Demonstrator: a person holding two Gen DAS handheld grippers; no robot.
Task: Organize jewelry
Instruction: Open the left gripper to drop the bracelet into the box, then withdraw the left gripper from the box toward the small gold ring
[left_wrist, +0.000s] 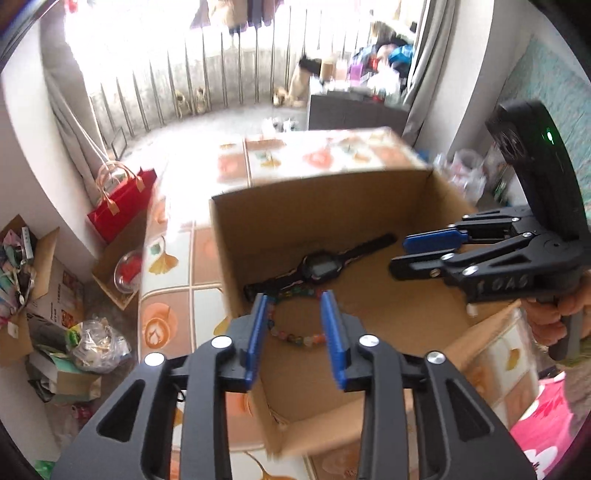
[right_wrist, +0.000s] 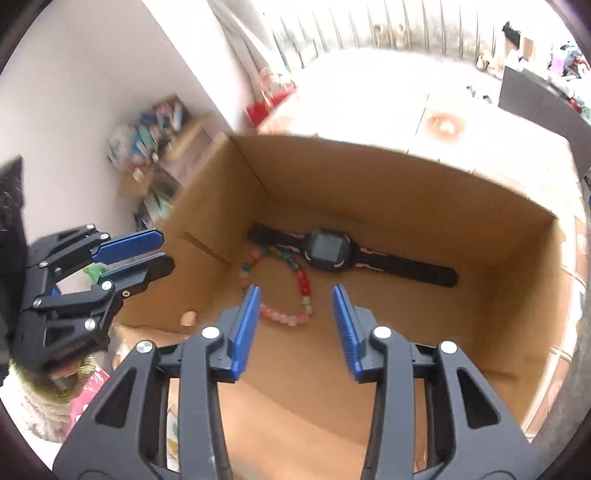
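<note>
An open cardboard box (left_wrist: 229, 236) (right_wrist: 406, 184) stands on the table. On its floor lie a black watch (left_wrist: 317, 267) (right_wrist: 325, 247) and, just nearer, a bracelet of coloured beads (left_wrist: 295, 338) (right_wrist: 304, 291). My left gripper (left_wrist: 294, 299) (right_wrist: 166, 249) hangs over the box's near-left edge, open, with nothing between its blue pads. My right gripper (right_wrist: 295, 291) (left_wrist: 400, 254) reaches over the box from the right, open and empty as well, above the bracelet. A hand (left_wrist: 554, 317) grips its handle.
The table (left_wrist: 207, 251) wears a cloth printed with tiles and leaves. A red gift bag (left_wrist: 118, 210) stands past its left edge. Bags and boxes of clutter (left_wrist: 92, 343) crowd the floor at the left. A dark cabinet (left_wrist: 351, 110) stands at the back.
</note>
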